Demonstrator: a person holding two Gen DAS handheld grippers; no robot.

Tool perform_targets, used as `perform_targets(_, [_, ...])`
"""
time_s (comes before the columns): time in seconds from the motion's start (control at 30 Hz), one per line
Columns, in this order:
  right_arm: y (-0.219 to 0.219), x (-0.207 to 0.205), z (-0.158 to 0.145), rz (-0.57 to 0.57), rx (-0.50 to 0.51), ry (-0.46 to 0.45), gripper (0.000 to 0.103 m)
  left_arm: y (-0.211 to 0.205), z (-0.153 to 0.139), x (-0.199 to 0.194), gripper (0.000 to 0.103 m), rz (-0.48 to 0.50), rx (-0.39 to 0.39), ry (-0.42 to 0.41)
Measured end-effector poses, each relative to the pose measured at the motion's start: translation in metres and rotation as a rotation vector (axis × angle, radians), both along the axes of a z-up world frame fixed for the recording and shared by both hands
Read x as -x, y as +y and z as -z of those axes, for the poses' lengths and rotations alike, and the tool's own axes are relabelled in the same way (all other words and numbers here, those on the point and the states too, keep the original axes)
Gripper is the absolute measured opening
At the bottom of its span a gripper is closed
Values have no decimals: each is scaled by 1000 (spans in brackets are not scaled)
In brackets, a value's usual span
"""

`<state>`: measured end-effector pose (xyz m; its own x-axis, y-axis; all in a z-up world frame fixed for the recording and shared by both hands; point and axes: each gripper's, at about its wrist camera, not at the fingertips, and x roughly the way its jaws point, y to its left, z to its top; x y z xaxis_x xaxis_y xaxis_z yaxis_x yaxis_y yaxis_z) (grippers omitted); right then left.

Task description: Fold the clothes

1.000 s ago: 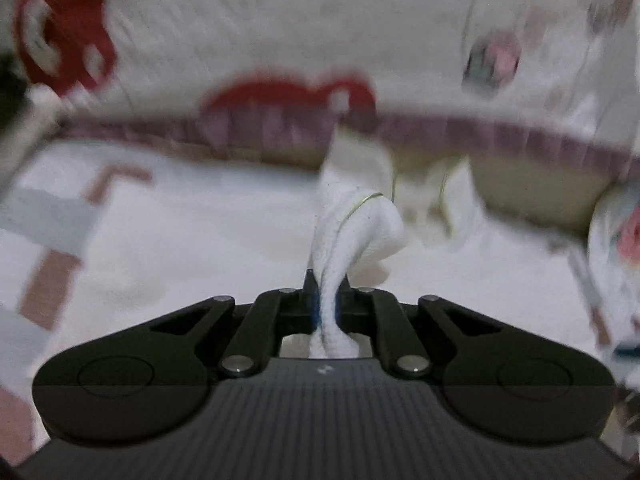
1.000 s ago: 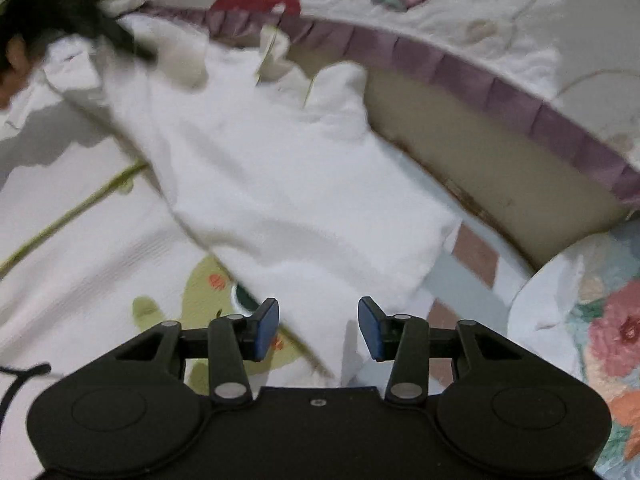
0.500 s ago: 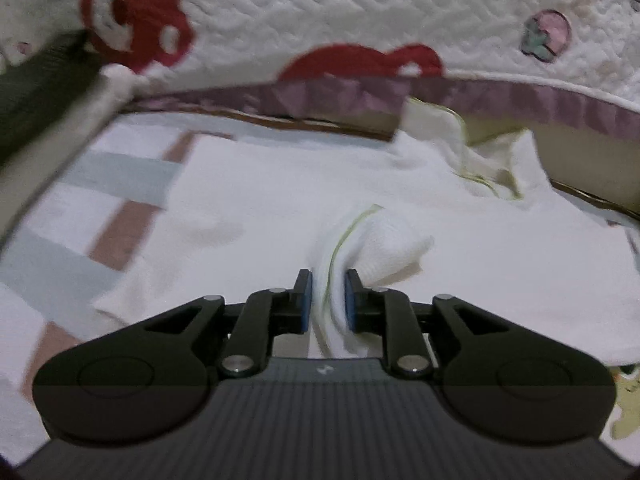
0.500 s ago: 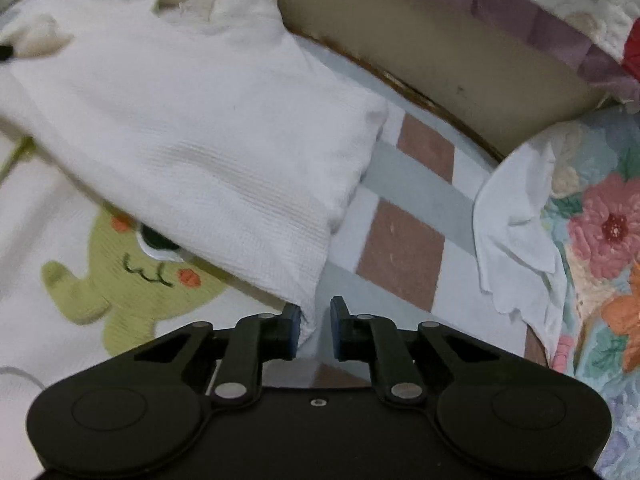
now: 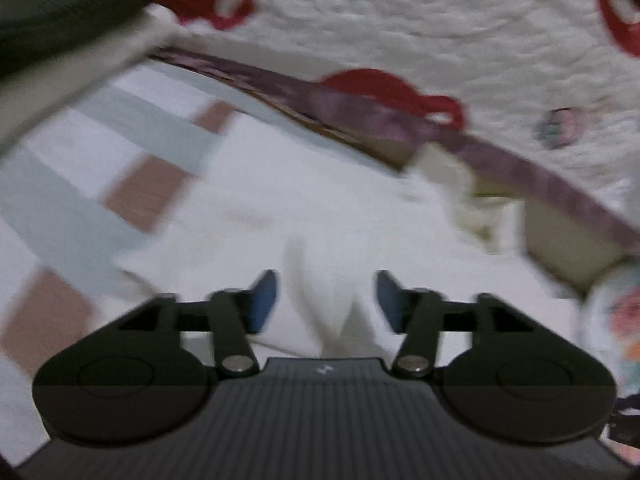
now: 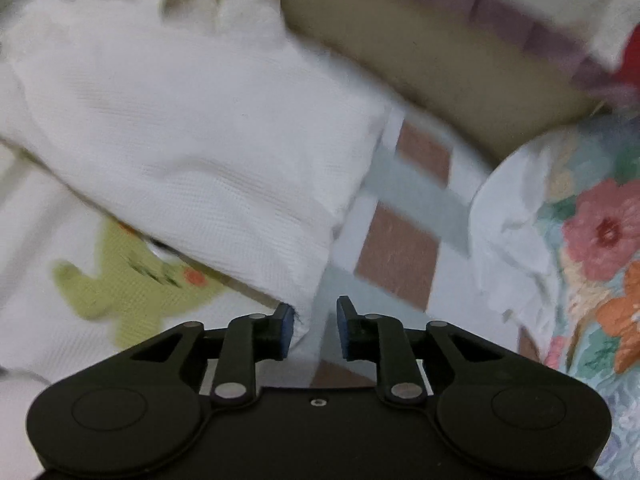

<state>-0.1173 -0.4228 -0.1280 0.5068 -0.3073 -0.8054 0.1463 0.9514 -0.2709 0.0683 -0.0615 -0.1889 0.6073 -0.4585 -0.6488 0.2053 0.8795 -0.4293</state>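
Both claws have let go since half a second ago: the left gripper now stands wide with a white bunch of cloth loose between its blue pads, and the right gripper is partly open at the corner of the soft white knitted garment. That garment lies folded over at about 11 o'clock, on the checked bed sheet. I think both should back off slowly so the pads do not drag the fold apart.

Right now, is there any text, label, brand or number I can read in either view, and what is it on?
No readable text in either view.
Left tongs: a small pale mark on the housing, too small and blurred to read.
Garment: a green cartoon print only, no letters.
Quilt: red shapes, blurred, no words.
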Motion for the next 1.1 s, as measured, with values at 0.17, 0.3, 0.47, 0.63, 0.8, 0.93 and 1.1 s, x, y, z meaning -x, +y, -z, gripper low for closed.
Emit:
perform_targets(0.17, [4,-9,-13,36,-102,-103,60,-22,12,3,61,43,-86,13])
perform_targets(0.3, [-4,-38,-2,129,-258,-143,60,-27,17,-2,61,93,-44,35])
perform_targets(0.47, [-9,-72,20,220,-441,-157,60,-35,19,-6,51,108,-69,13])
perform_targets(0.63, [7,-89,59,180,-420,-38,60,-32,7,1,9,125,-100,-41])
perform_targets(0.8, [14,-89,63,147,-378,-25,61,-21,-19,15,15,70,-223,-163])
perform_targets(0.93, [13,-94,62,115,-343,-11,63,-7,-16,17,29,30,-330,-140])
perform_targets(1.1, [10,-94,63,88,-338,-21,66,29,-5,17,42,-20,-223,29])
